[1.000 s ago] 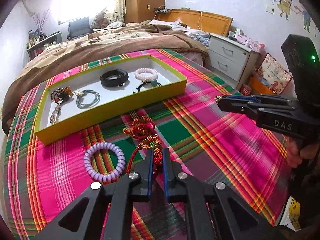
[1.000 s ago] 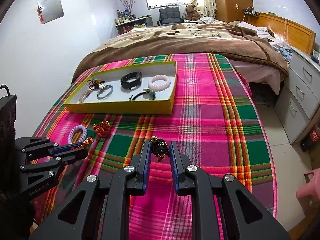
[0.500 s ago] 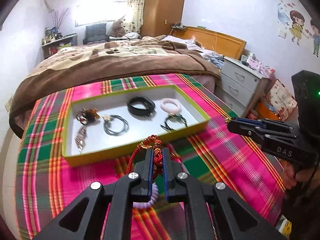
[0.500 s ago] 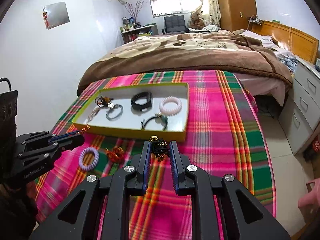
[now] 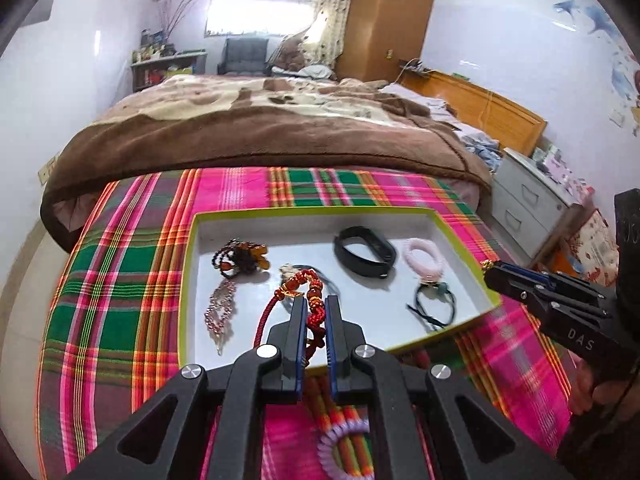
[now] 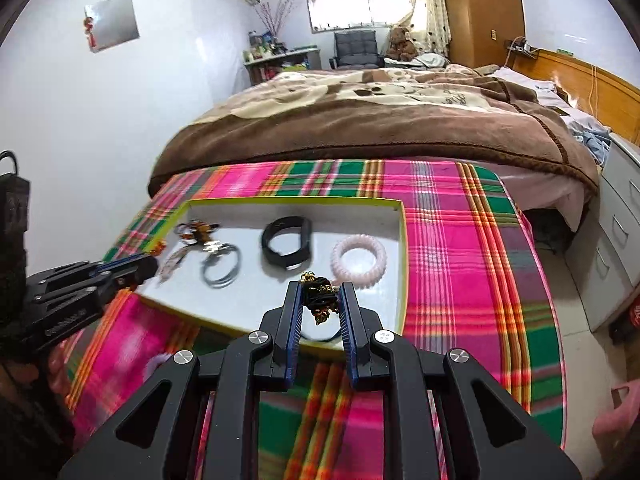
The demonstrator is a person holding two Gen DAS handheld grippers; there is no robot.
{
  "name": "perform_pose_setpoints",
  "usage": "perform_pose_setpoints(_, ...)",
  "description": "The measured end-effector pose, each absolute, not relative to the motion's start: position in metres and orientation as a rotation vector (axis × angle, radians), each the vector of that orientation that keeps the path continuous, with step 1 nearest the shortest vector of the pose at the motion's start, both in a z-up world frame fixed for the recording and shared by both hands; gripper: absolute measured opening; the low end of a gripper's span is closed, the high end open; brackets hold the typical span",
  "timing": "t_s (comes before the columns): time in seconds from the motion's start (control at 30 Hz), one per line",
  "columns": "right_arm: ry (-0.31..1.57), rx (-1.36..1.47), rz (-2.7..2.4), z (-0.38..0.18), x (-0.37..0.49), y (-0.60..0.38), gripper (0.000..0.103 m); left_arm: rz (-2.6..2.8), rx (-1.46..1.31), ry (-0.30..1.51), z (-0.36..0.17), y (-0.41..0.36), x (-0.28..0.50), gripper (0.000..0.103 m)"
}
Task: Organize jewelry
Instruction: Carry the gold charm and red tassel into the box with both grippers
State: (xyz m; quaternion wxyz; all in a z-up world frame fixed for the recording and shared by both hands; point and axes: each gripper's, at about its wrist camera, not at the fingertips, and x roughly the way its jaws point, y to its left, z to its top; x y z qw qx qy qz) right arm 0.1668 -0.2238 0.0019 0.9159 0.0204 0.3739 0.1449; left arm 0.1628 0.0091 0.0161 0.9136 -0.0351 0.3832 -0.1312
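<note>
A yellow-rimmed white tray (image 5: 192, 280) (image 6: 402, 264) lies on the plaid cloth and holds a black band (image 5: 365, 251) (image 6: 286, 240), a pink coil bracelet (image 5: 424, 257) (image 6: 359, 261), a dark cord bracelet (image 5: 434, 300), a grey ring bracelet (image 6: 222, 266) and a beaded piece (image 5: 240, 255). My left gripper (image 5: 315, 312) is shut on a red knotted cord bracelet (image 5: 308, 286), held over the tray's near middle. My right gripper (image 6: 320, 298) is shut on a black and gold bracelet (image 6: 320, 292), over the tray's near right part.
A purple coil bracelet (image 5: 344, 450) lies on the plaid cloth (image 5: 120, 264) in front of the tray, under my left gripper. A bed with a brown blanket (image 5: 260, 136) lies beyond the cloth. A white drawer unit (image 6: 616, 240) stands at the right.
Both grippers have risen from the cloth and moved forward over the tray, each carrying its bracelet. The purple coil bracelet stays on the cloth.
</note>
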Motion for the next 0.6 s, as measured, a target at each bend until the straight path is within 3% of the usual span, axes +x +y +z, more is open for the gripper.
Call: perform_pose_setpoints(0.6, 0.835, -0.057, 0.202, -0.03, 0.228, -0.227, 0.019, -0.202, -0.044, 0.847, -0.019, 0.011, 0.194, 0.009)
